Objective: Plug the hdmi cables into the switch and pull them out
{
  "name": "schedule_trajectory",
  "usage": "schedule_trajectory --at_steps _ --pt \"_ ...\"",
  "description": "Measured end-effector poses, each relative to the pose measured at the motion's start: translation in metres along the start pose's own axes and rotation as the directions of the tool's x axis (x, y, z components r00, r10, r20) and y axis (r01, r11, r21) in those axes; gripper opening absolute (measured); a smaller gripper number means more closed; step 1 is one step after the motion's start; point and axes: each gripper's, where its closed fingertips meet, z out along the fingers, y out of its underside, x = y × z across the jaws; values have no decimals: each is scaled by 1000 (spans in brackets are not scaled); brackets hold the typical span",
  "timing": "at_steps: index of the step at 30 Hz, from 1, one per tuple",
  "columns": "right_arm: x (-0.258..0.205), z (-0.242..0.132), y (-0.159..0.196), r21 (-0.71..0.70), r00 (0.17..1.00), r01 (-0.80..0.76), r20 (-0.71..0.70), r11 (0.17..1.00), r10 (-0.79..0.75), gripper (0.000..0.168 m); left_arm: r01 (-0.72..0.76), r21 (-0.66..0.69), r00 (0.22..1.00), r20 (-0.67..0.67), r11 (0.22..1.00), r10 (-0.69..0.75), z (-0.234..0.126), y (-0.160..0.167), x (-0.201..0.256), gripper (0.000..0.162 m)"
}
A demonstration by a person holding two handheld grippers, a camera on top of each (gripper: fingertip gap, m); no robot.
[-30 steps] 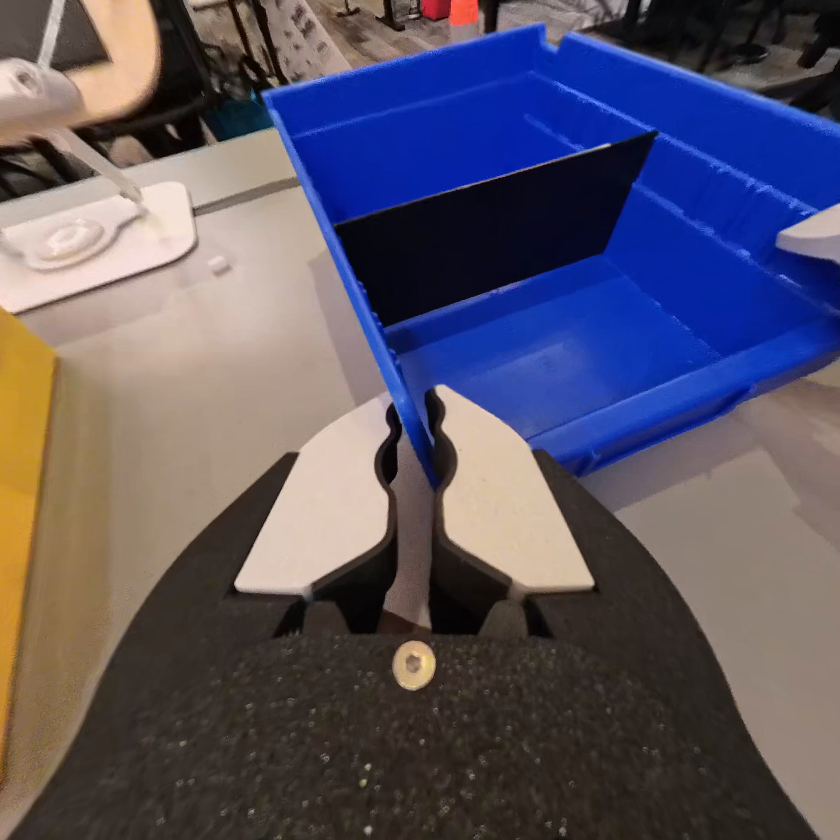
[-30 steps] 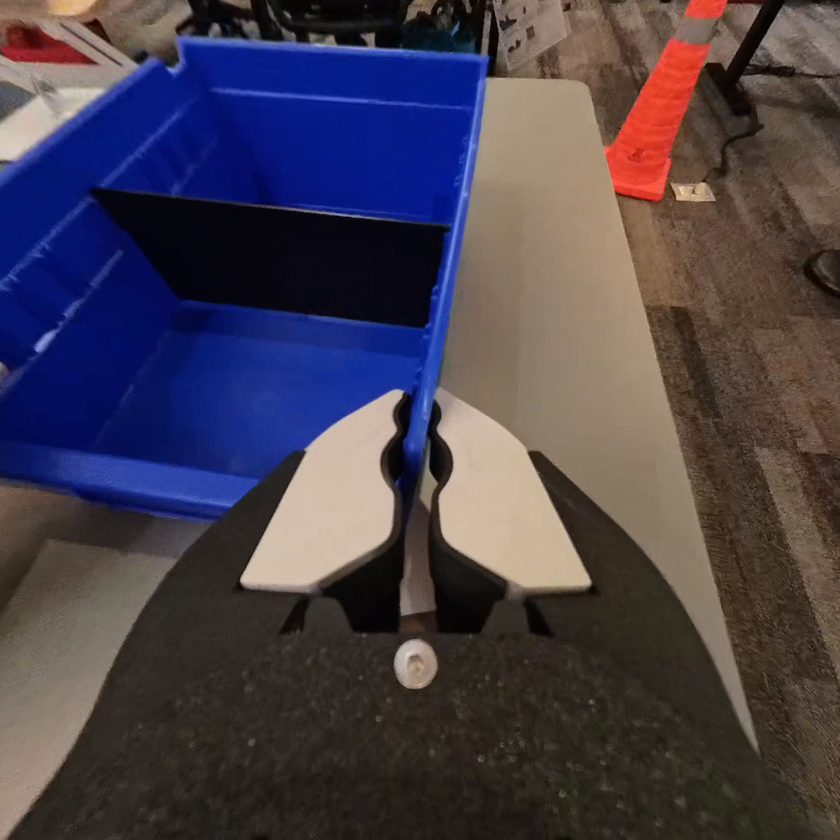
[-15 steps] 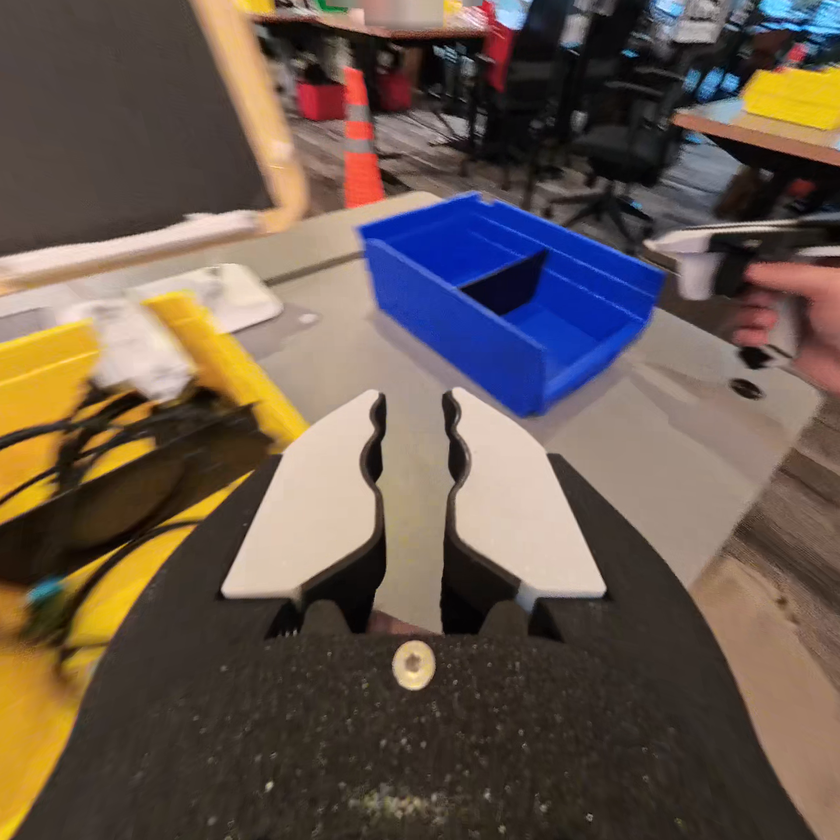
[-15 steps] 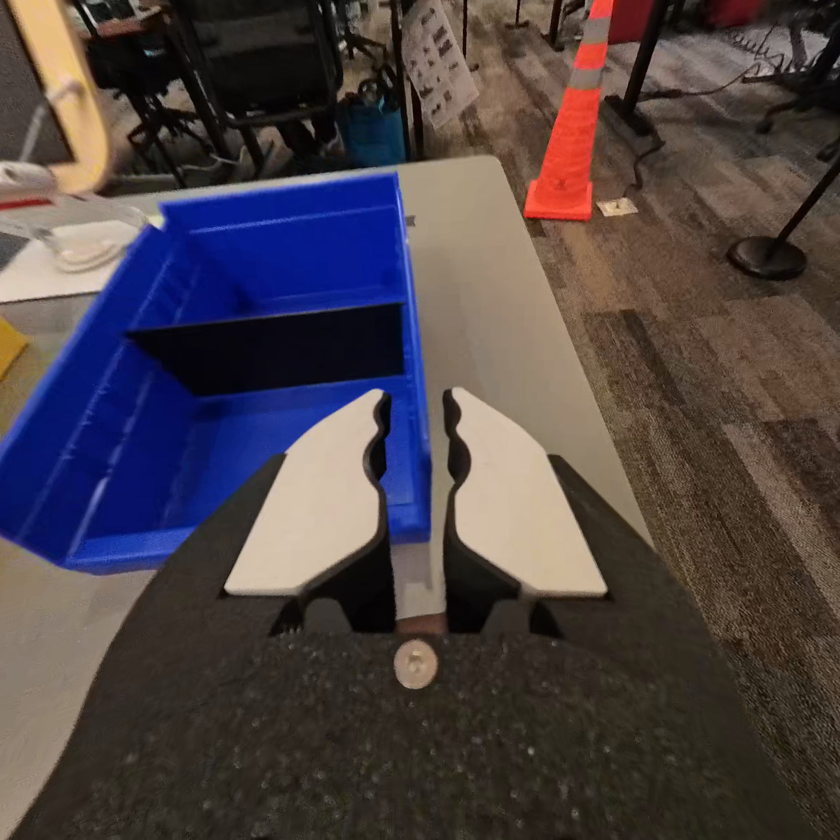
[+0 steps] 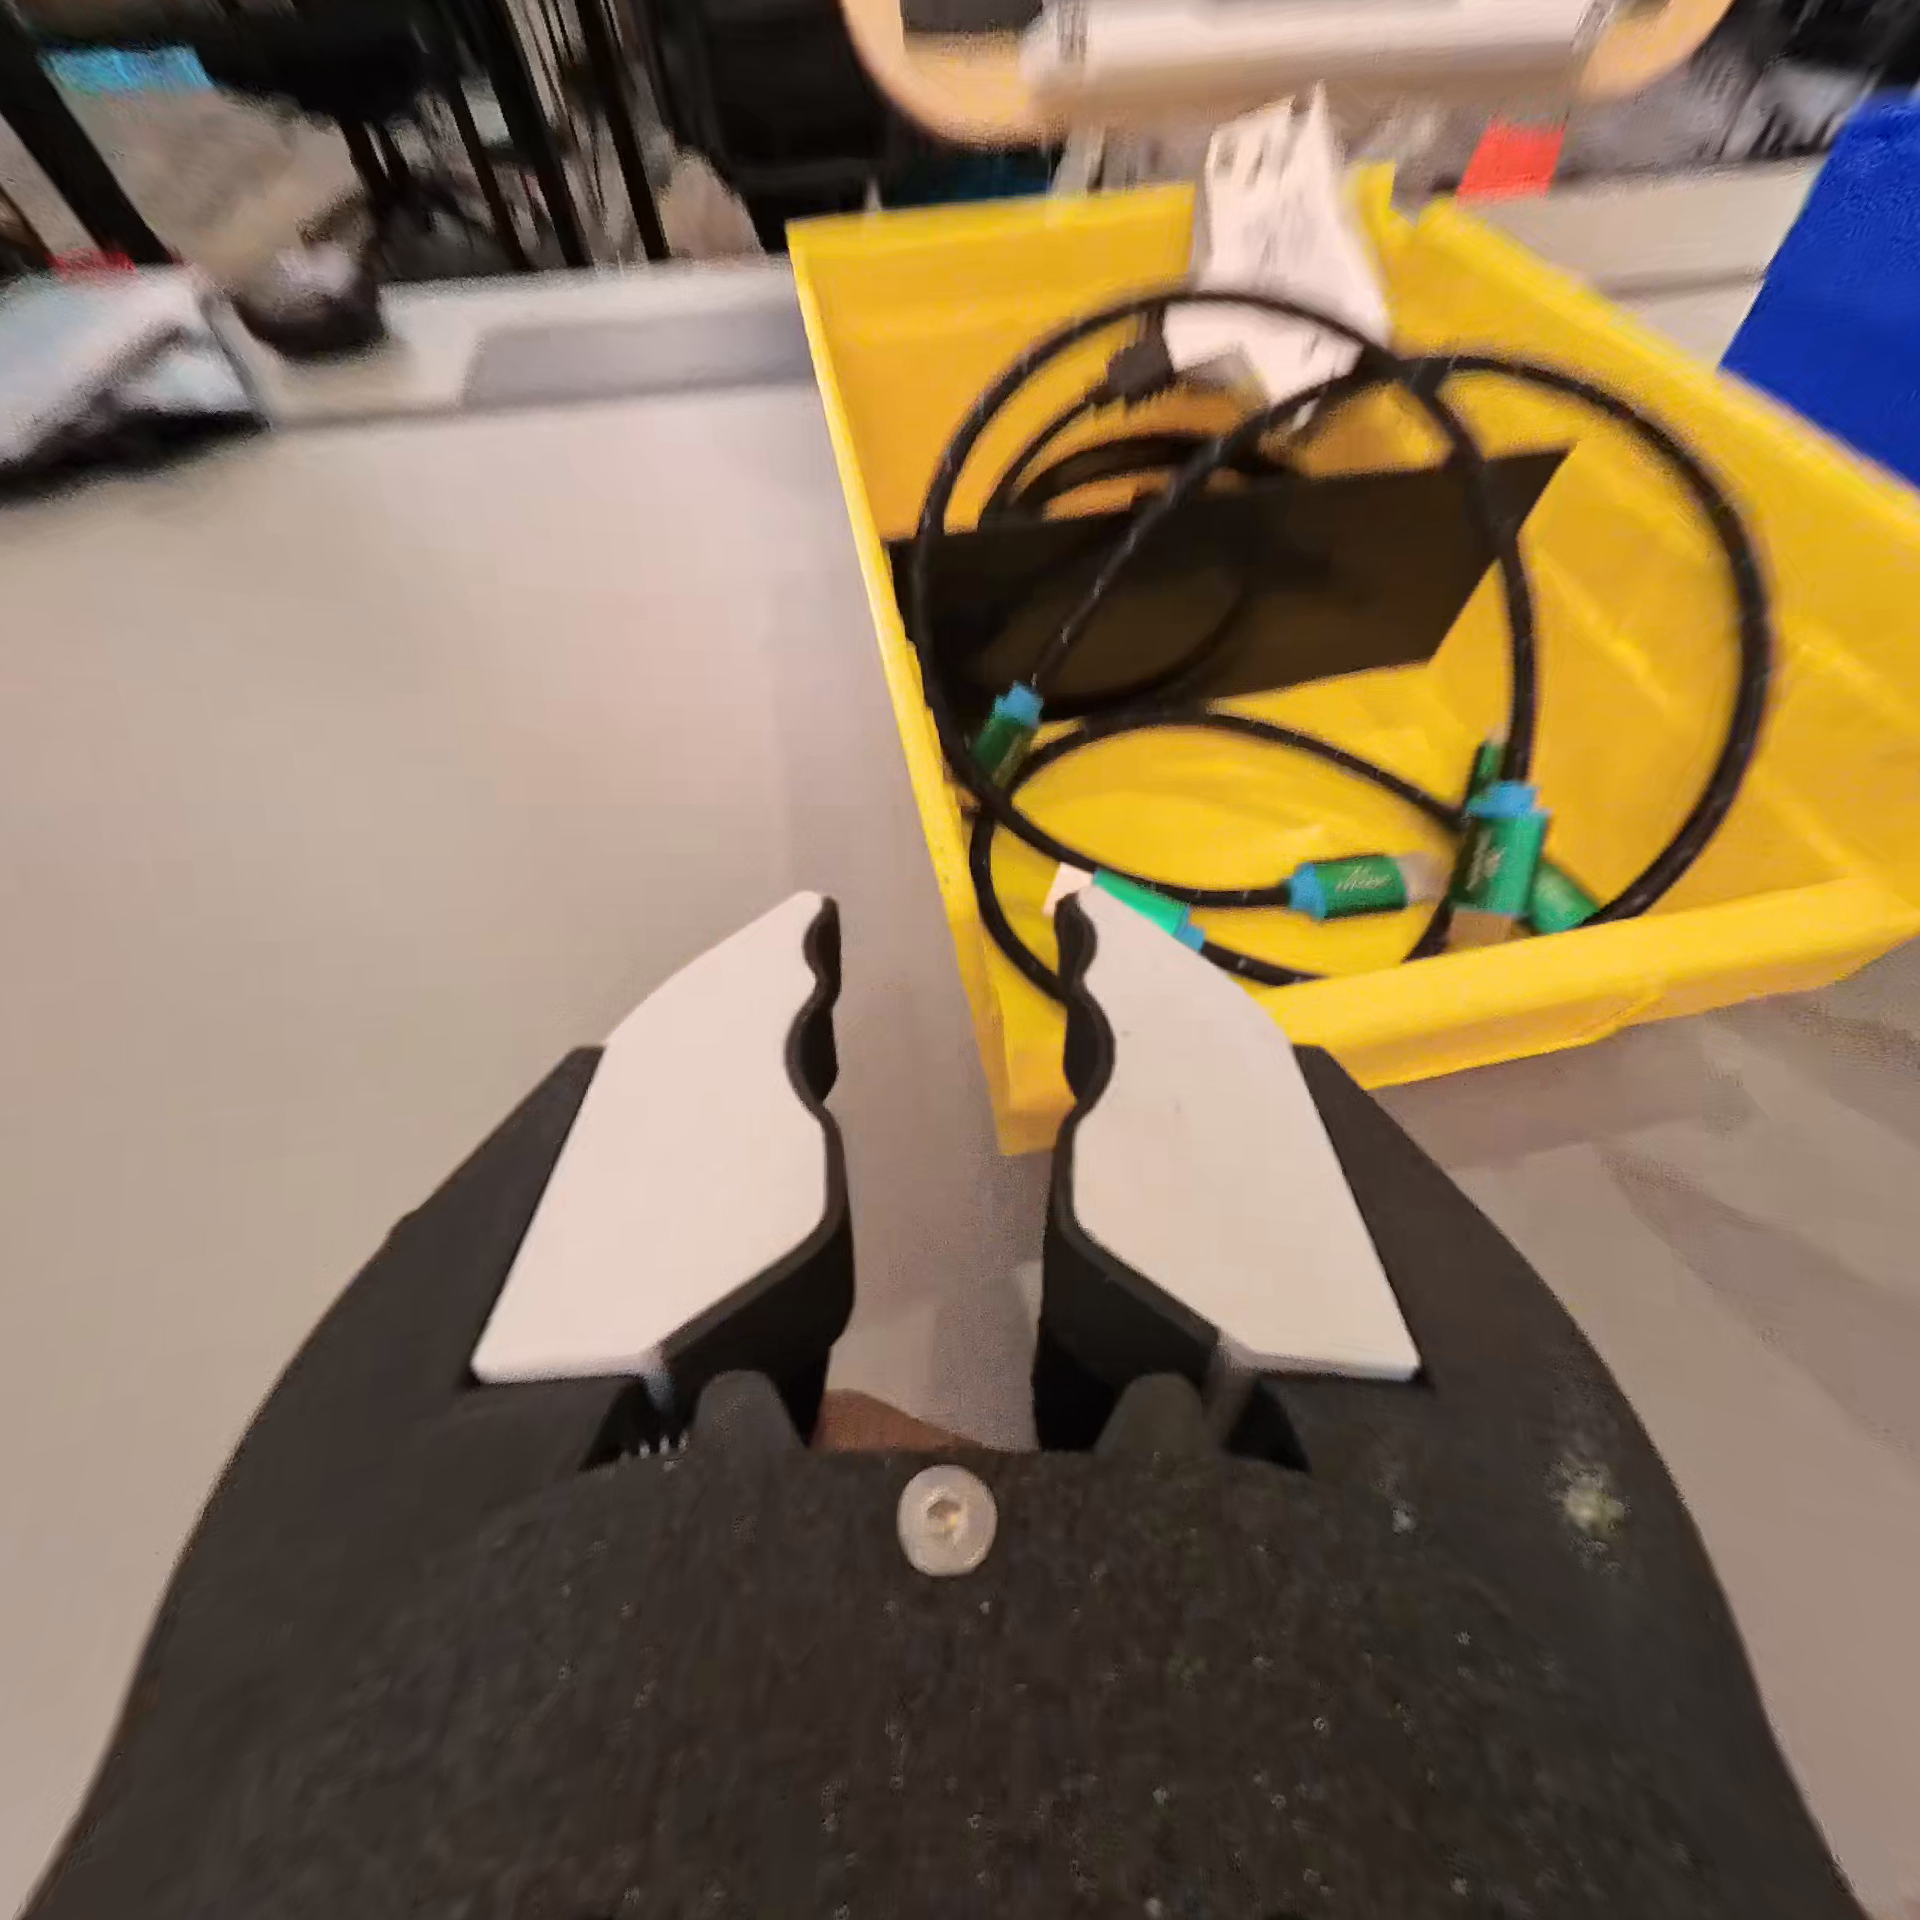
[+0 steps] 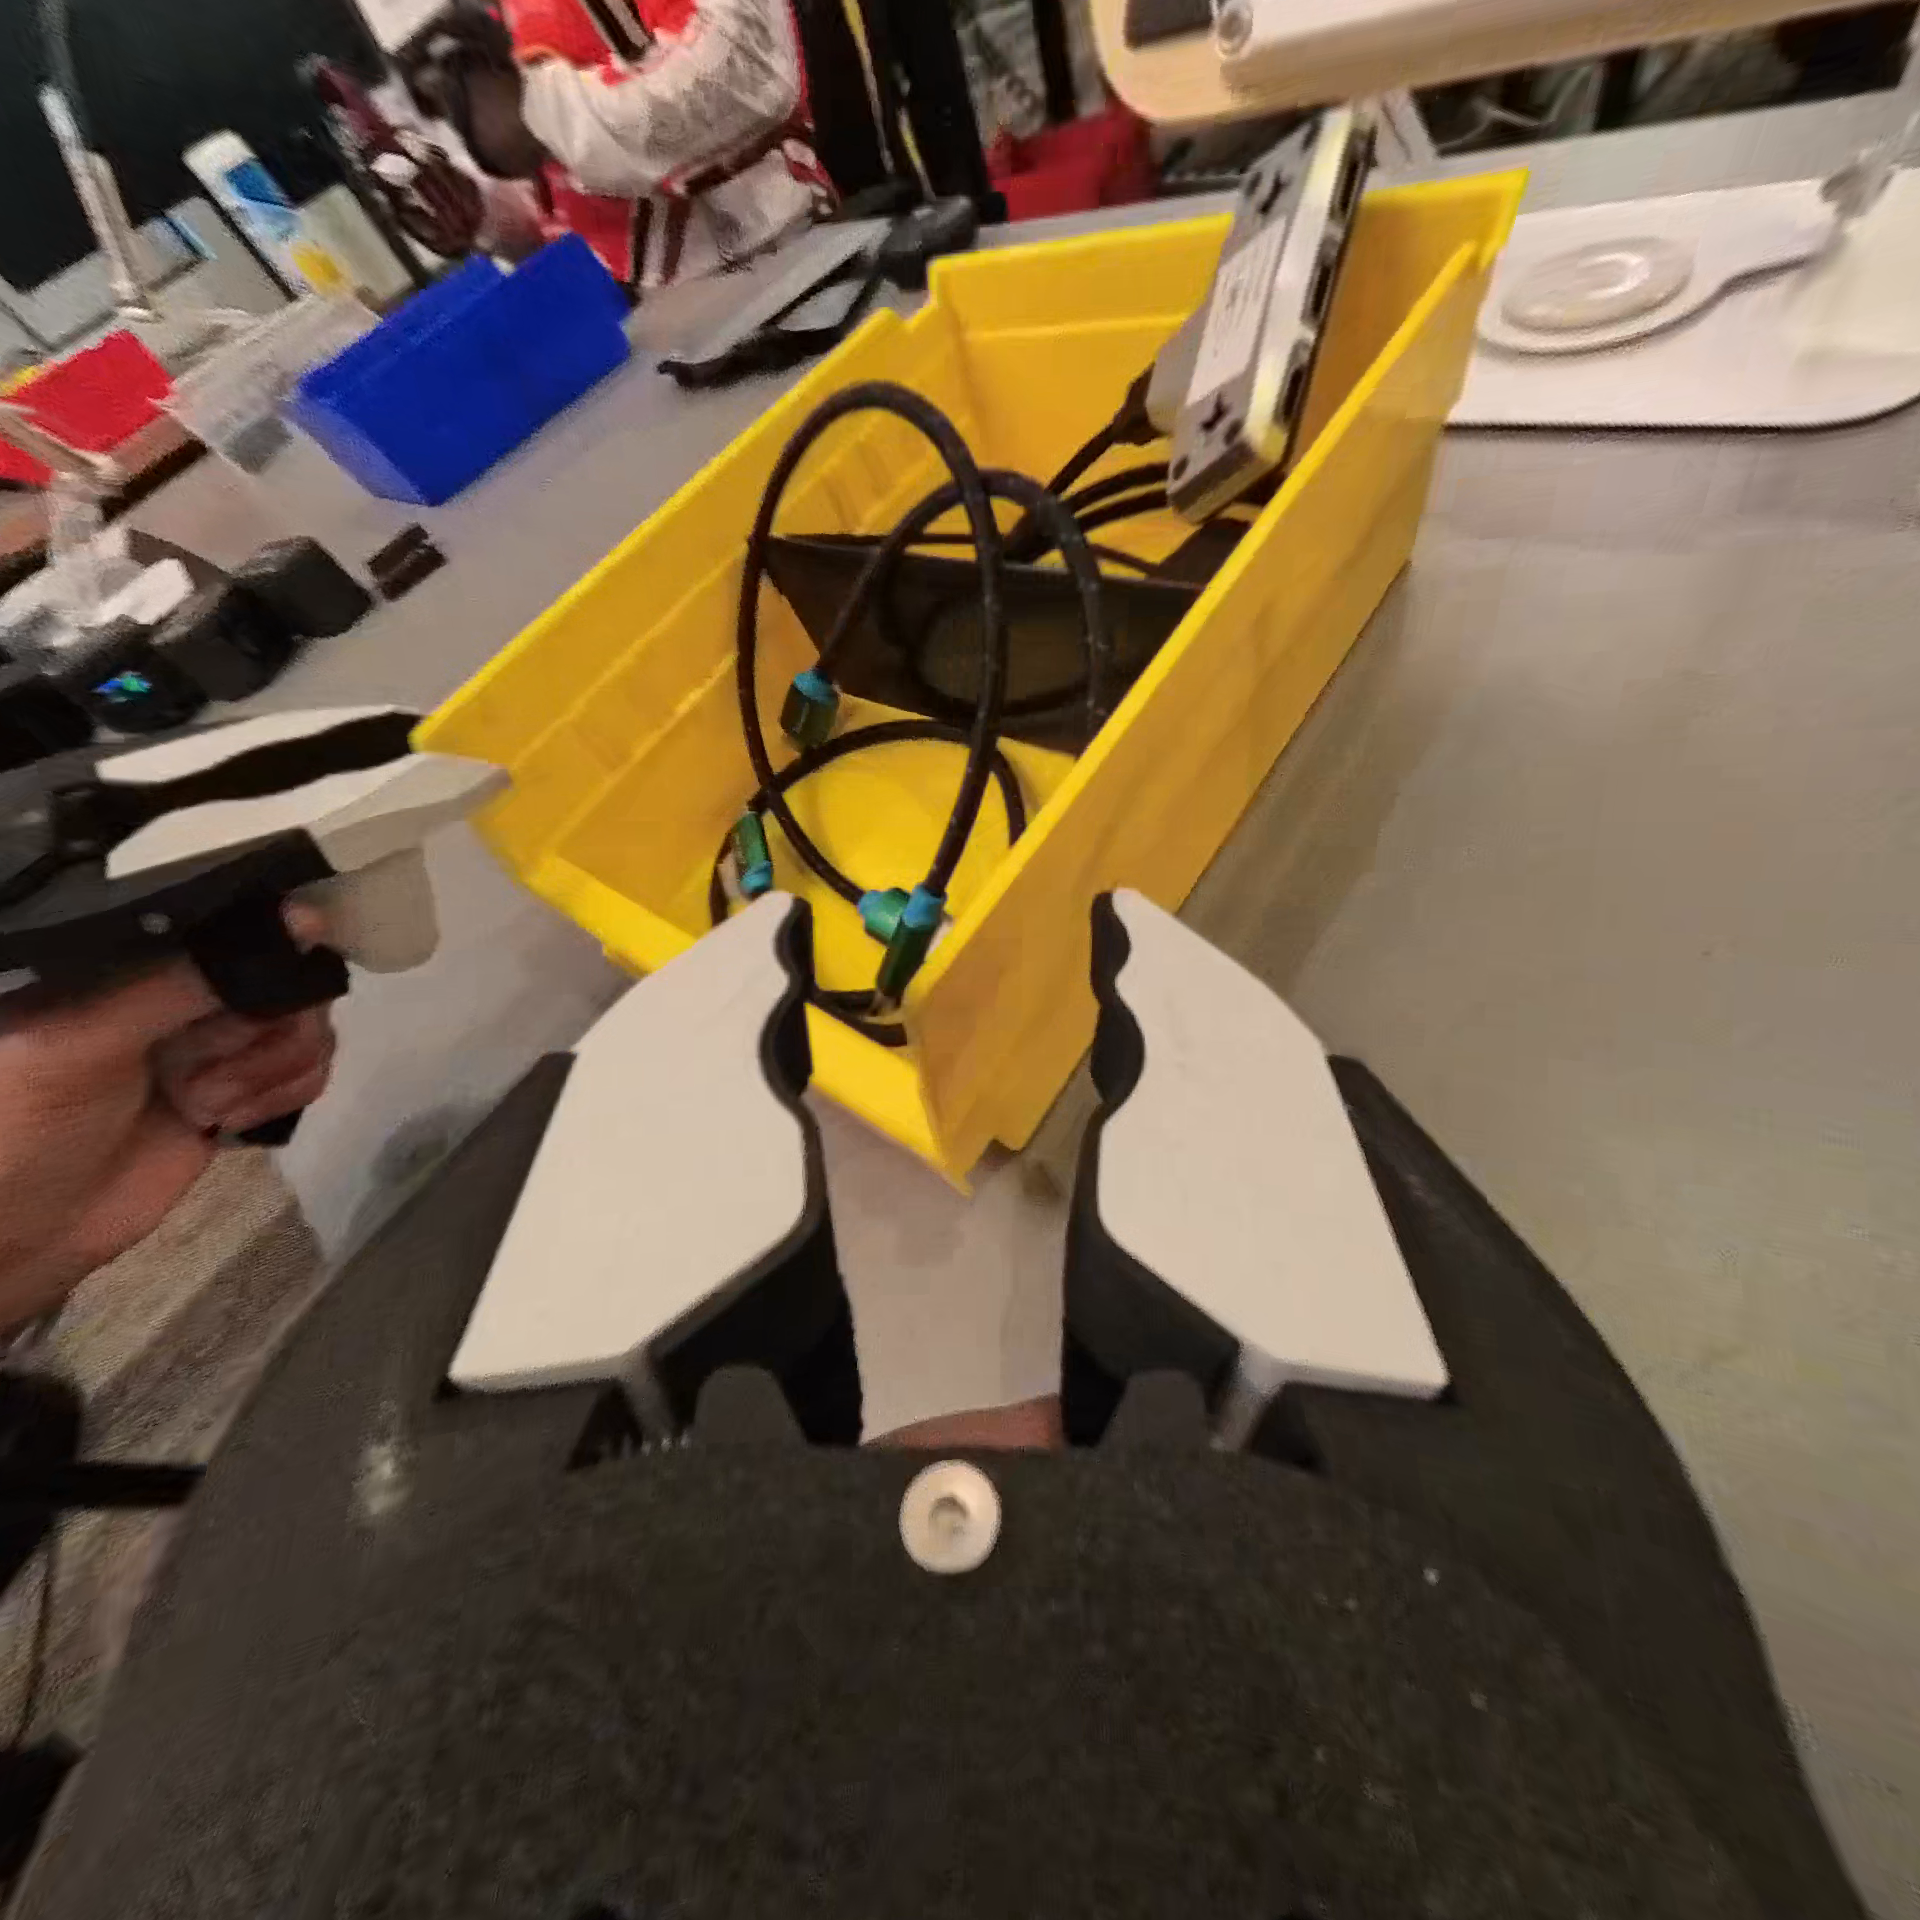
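Note:
A yellow bin (image 5: pixel 1621 977) (image 6: pixel 1174 810) on the grey table holds coiled black HDMI cables (image 5: pixel 1756 644) (image 6: pixel 977 644) with green and blue plugs (image 5: pixel 1351 885) (image 6: pixel 896 935). A grey switch box (image 6: pixel 1257 322) leans upright against the bin's far wall; in the left wrist view it shows blurred (image 5: pixel 1288 229). A black divider (image 5: pixel 1247 582) crosses the bin. My left gripper (image 5: pixel 945 925) is open and empty at the bin's near left corner. My right gripper (image 6: pixel 945 925) is open and empty over the bin's near right corner. The left gripper also shows in the right wrist view (image 6: pixel 312 790), held by a hand.
A blue bin (image 5: pixel 1849 312) stands right of the yellow one. Another blue bin (image 6: pixel 468 374), a red one (image 6: pixel 83 395) and dark items lie on a farther table. A white lamp base (image 6: pixel 1704 312) sits behind the yellow bin. A person stands at the back.
Both grippers let go of the blue bin's walls, opened, and swung left to the yellow bin with the cables. The jaws are wider apart now than half a second ago.

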Motion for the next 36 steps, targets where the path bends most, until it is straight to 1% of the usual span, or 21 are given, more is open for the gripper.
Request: schedule_trajectory --at_steps 2,3,4,5,6,8,11,14,19,21,24,26,29,30,32,36 --pt "5 17 10 -12 990 24 -136 1000 -26 49 4 -72 1000 -7 997 -4 17 13 1 39" --pt "9 24 14 -25 977 30 -208 999 -34 44 7 -72 1000 -25 997 -8 23 12 4 31" --pt "13 29 19 -53 959 40 -278 998 -53 38 12 -57 999 -38 998 -14 26 7 5 14" --pt "18 33 23 -86 935 59 -344 994 -86 31 20 -44 999 -44 999 -22 29 3 5 13" --pt "20 35 26 -112 913 81 -390 990 -119 22 36 -44 999 -30 998 -38 32 2 1 6" --pt "20 36 25 -113 890 73 -441 991 -116 17 40 -51 999 -24 998 -41 35 1 -4 4" --pt "12 41 24 -110 858 48 -505 993 -97 15 20 -61 1000 15 998 -19 32 2 -17 3" --pt "-11 61 24 -87 856 27 -513 996 -68 14 3 -62 997 71 998 1 26 2 -50 3" --pt "-62 117 15 -57 873 60 -481 997 -80 15 -38 -15 988 152 999 39 10 -8 -126 3" --pt "-82 141 10 -57 880 74 -466 996 -92 15 -40 15 988 153 999 37 5 -12 -157 2" --pt "-113 172 -1 -63 884 98 -454 993 -116 15 -12 7 988 157 1000 11 4 -10 -201 3" --pt "-129 191 -7 -75 881 112 -454 991 -134 15 28 -11 989 145 1000 -27 8 -3 -224 3" --pt "-140 214 -3 -119 874 97 -464 988 -141 14 64 -61 988 142 996 -55 18 14 -246 4" --pt "-140 219 1 -134 872 85 -470 987 -139 15 83 -48 988 131 995 -76 19 13 -248 3" --pt "-143 225 3 -93 888 73 -448 993 -107 15 115 -62 980 169 992 -103 21 13 -257 3" --pt "-150 227 4 -101 904 140 -392 985 -169 17 173 -84 961 232 981 -149 21 14 -266 8"
